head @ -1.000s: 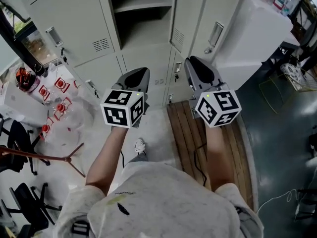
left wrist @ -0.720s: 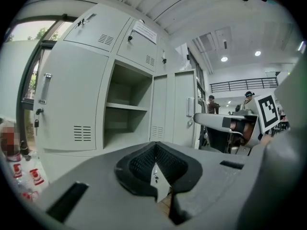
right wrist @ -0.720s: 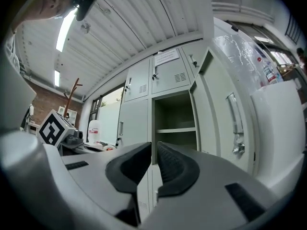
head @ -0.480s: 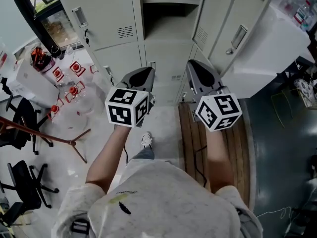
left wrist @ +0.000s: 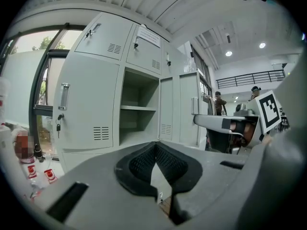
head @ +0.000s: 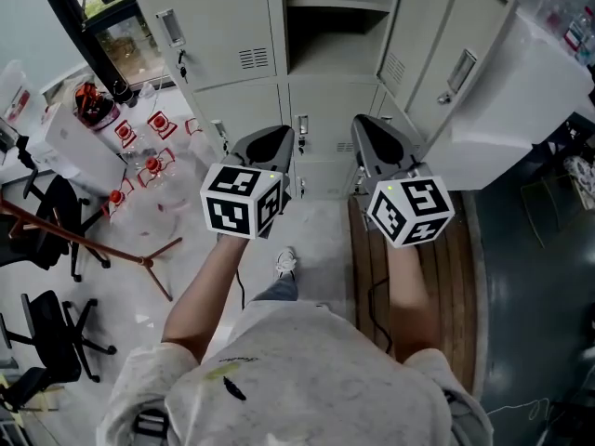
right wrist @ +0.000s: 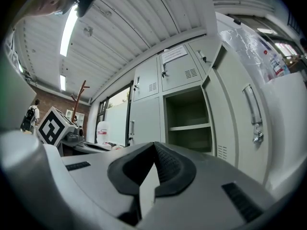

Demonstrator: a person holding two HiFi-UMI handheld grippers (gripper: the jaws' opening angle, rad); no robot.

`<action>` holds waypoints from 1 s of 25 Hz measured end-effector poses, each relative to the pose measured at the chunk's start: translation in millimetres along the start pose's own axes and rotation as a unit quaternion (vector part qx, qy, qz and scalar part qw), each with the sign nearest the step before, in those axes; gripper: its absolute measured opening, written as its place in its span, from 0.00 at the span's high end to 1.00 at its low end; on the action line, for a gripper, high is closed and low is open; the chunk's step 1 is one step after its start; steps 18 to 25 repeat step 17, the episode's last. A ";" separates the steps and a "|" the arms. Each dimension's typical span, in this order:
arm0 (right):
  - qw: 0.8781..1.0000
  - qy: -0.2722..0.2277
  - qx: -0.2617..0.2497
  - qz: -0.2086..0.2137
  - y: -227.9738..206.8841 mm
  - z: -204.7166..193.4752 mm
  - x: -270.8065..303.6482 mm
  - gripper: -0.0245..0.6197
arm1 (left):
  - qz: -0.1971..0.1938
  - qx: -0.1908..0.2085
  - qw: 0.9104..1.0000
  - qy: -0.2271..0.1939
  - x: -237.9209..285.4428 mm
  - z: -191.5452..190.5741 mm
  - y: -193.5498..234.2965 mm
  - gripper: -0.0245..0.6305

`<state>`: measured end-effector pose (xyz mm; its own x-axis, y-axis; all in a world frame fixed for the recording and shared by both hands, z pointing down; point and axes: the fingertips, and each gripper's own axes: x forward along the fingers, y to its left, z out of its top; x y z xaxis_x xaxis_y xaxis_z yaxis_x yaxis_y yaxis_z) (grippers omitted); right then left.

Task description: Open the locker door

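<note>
A bank of grey lockers (head: 223, 35) stands ahead. Its middle compartment (head: 335, 7) is open, with a bare shelf inside. The compartment's door (head: 414, 35) is swung out to the right, and the door (head: 465, 72) beside it carries a handle. Both grippers hang side by side in front of the lower lockers, well short of them. My left gripper (head: 276, 130) is shut and holds nothing. My right gripper (head: 364, 119) is also shut and holds nothing. The left gripper view shows the open compartment (left wrist: 139, 114) past the closed jaws (left wrist: 156, 145). The right gripper view shows the compartment (right wrist: 187, 123) and the handled door (right wrist: 252, 114).
A brown coat stand (head: 88, 240), black chairs (head: 46, 221) and red-capped bottles (head: 139, 170) crowd the floor at left. A white cabinet (head: 521, 91) juts out at right beside a wooden floor board (head: 446, 268). The person's shoe (head: 286, 263) is below the grippers.
The head view has swung: the lockers and the clutter at left have slid right and down in the picture. Both grippers keep their places side by side.
</note>
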<state>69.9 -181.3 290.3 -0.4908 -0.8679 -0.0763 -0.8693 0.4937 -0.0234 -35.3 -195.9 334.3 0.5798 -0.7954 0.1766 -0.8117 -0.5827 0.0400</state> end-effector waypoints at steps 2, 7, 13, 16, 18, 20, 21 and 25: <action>1.000 0.001 0.004 -0.001 1.0 -2.0 0.4 0.96 | 0.000 -0.003 1.000 -0.001 -1.1 -0.6 2.2 0.95; 1.000 0.006 0.006 -0.002 1.5 -5.9 -2.5 0.96 | 0.009 -0.016 1.000 -0.004 -3.3 -2.3 9.1 0.95; 1.000 0.008 0.005 -0.002 1.3 -6.9 -0.4 0.96 | 0.008 -0.016 1.000 -0.003 -2.5 -4.2 9.6 0.95; 1.000 0.010 0.006 -0.001 2.7 -8.7 0.4 0.96 | 0.008 -0.017 1.000 -0.001 -2.6 -6.1 10.1 0.95; 1.000 0.010 0.006 0.000 3.1 -9.5 0.3 0.96 | 0.007 -0.017 1.000 -0.001 -2.6 -6.7 10.1 0.95; 1.000 0.010 0.006 0.000 3.1 -9.5 0.3 0.96 | 0.007 -0.017 1.000 -0.001 -2.6 -6.7 10.1 0.95; 1.000 0.010 0.006 0.000 3.1 -9.5 0.3 0.96 | 0.007 -0.017 1.000 -0.001 -2.6 -6.7 10.1 0.95; 1.000 0.010 0.006 0.000 3.1 -9.5 0.3 0.96 | 0.007 -0.017 1.000 -0.001 -2.6 -6.7 10.1 0.95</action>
